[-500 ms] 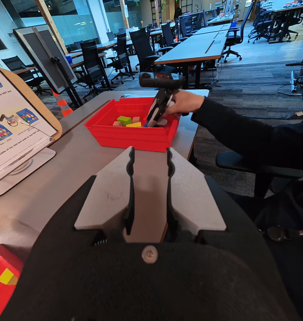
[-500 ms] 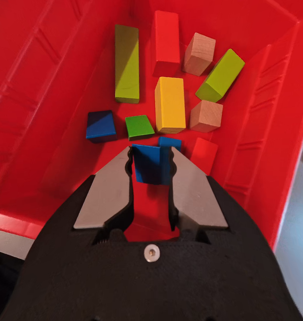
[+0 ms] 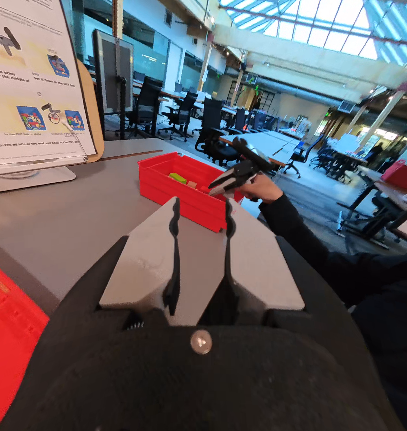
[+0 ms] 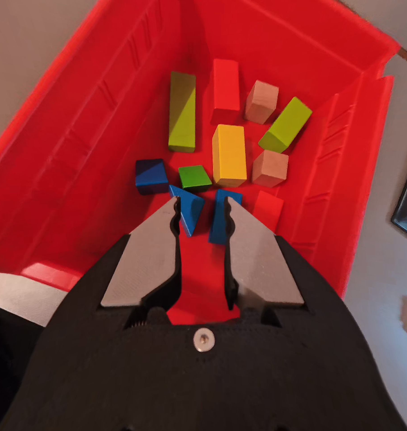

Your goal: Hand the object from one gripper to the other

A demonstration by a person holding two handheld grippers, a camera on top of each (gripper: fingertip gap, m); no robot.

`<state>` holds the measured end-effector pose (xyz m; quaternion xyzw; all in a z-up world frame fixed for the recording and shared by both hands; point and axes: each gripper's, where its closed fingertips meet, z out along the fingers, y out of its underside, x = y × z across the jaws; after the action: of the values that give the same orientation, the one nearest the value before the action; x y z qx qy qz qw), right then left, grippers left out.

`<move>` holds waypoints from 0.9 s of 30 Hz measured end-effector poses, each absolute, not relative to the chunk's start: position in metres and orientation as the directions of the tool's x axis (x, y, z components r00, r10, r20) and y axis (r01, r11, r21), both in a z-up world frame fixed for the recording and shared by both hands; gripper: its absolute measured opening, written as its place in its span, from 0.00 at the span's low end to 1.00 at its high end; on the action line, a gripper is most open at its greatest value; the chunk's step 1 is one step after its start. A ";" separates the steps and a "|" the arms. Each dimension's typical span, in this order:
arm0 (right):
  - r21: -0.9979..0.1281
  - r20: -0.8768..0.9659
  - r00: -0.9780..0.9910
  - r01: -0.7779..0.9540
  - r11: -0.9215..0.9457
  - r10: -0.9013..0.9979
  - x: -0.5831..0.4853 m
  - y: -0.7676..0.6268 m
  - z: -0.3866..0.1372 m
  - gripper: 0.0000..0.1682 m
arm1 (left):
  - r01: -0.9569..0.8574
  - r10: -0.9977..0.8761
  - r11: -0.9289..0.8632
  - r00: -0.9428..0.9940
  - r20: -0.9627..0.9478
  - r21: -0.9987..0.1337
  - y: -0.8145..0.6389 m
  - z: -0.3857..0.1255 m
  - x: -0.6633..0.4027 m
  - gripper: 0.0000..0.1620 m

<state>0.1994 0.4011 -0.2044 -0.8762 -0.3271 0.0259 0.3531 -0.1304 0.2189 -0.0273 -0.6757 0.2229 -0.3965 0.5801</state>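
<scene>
A red bin (image 4: 93,121) holds several coloured wooden blocks. My right gripper (image 4: 202,199) is open and empty, hovering low over the bin's near end. A blue wedge (image 4: 190,212) lies on the bin floor touching the left fingertip. A blue block (image 4: 218,217) stands beside the right fingertip. Neither is held. In the left wrist view my left gripper (image 3: 202,203) is open and empty above the grey table (image 3: 69,221), pointing at the same bin (image 3: 174,191). The right gripper (image 3: 210,190) shows there, tilted down over the bin's right end.
Farther in the bin lie a yellow block (image 4: 229,155), green blocks (image 4: 182,112), red blocks (image 4: 225,85), plain wooden blocks (image 4: 270,168) and a dark blue block (image 4: 151,176). A second red bin (image 3: 9,326) is at the lower left. An instruction sheet on a stand (image 3: 34,93) stands at the left.
My right gripper has pulled back from the blue blocks; the wedge has tipped away and the two now lie apart. My left gripper has tilted upward and swung left.
</scene>
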 end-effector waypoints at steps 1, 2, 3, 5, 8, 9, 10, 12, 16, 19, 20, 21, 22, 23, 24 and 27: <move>-0.625 0.197 0.782 0.565 -0.539 0.591 0.200 0.401 -0.207 0.21 | 0.172 -0.757 -0.229 0.586 0.287 -0.958 0.219 -0.026 -0.134 0.23; -0.623 0.200 0.781 0.567 -0.538 0.592 0.199 0.401 -0.207 0.21 | 0.174 -0.748 -0.226 0.599 0.285 -0.959 0.221 -0.026 -0.138 0.23; -0.630 0.196 0.781 0.564 -0.534 0.593 0.198 0.401 -0.205 0.21 | 0.161 -0.730 -0.218 0.628 0.271 -0.963 0.223 -0.027 -0.144 0.23; -0.655 0.188 0.781 0.551 -0.517 0.595 0.195 0.400 -0.198 0.21 | 0.111 -0.660 -0.193 0.721 0.213 -0.975 0.230 -0.031 -0.163 0.23; -0.696 0.180 0.784 0.529 -0.486 0.595 0.193 0.398 -0.184 0.20 | 0.048 -0.537 -0.190 0.831 0.145 -0.981 0.237 -0.037 -0.199 0.24; -0.710 0.178 0.785 0.520 -0.475 0.593 0.192 0.397 -0.179 0.20 | 0.040 -0.495 -0.205 0.858 0.139 -0.978 0.239 -0.041 -0.212 0.26; -0.723 0.177 0.786 0.512 -0.464 0.592 0.192 0.397 -0.174 0.20 | 0.034 -0.442 -0.223 0.887 0.132 -0.974 0.241 -0.046 -0.228 0.27; -0.749 0.177 0.784 0.500 -0.435 0.595 0.189 0.395 -0.165 0.19 | 0.018 -0.308 -0.260 0.946 0.101 -0.965 0.246 -0.057 -0.264 0.28; -0.783 0.195 0.782 0.487 -0.386 0.592 0.184 0.393 -0.151 0.19 | 0.013 -0.072 -0.427 0.996 0.048 -0.904 0.249 -0.099 -0.331 0.31; -0.799 0.195 0.777 0.480 -0.362 0.598 0.179 0.390 -0.144 0.18 | 0.022 -0.033 -0.591 0.998 0.051 -0.806 0.255 -0.143 -0.353 0.31; -0.803 0.192 0.776 0.477 -0.358 0.601 0.178 0.389 -0.143 0.18 | 0.037 -0.052 -0.647 0.994 0.093 -0.762 0.259 -0.158 -0.350 0.32; -0.806 0.187 0.774 0.473 -0.357 0.605 0.177 0.388 -0.142 0.18 | 0.041 -0.068 -0.692 0.990 0.122 -0.721 0.264 -0.170 -0.348 0.32; -0.809 0.179 0.773 0.468 -0.356 0.609 0.177 0.386 -0.141 0.18 | 0.021 -0.092 -0.738 0.987 0.131 -0.675 0.269 -0.180 -0.346 0.29; -0.814 0.172 0.773 0.461 -0.354 0.611 0.176 0.386 -0.139 0.18 | -0.021 -0.118 -0.782 0.986 0.116 -0.623 0.271 -0.190 -0.345 0.28; -0.821 0.166 0.775 0.451 -0.349 0.610 0.176 0.385 -0.136 0.18 | -0.077 -0.145 -0.819 0.987 0.075 -0.569 0.273 -0.198 -0.347 0.28; -0.832 0.164 0.773 0.442 -0.335 0.613 0.177 0.383 -0.129 0.18 | -0.299 -0.270 -0.871 0.954 -0.128 -0.390 0.273 -0.208 -0.367 0.23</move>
<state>0.1766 0.3826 -0.1294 -0.8121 -0.3248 0.0894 0.4764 -0.3667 0.2727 -0.2085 -0.9666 0.1471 0.0347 0.2070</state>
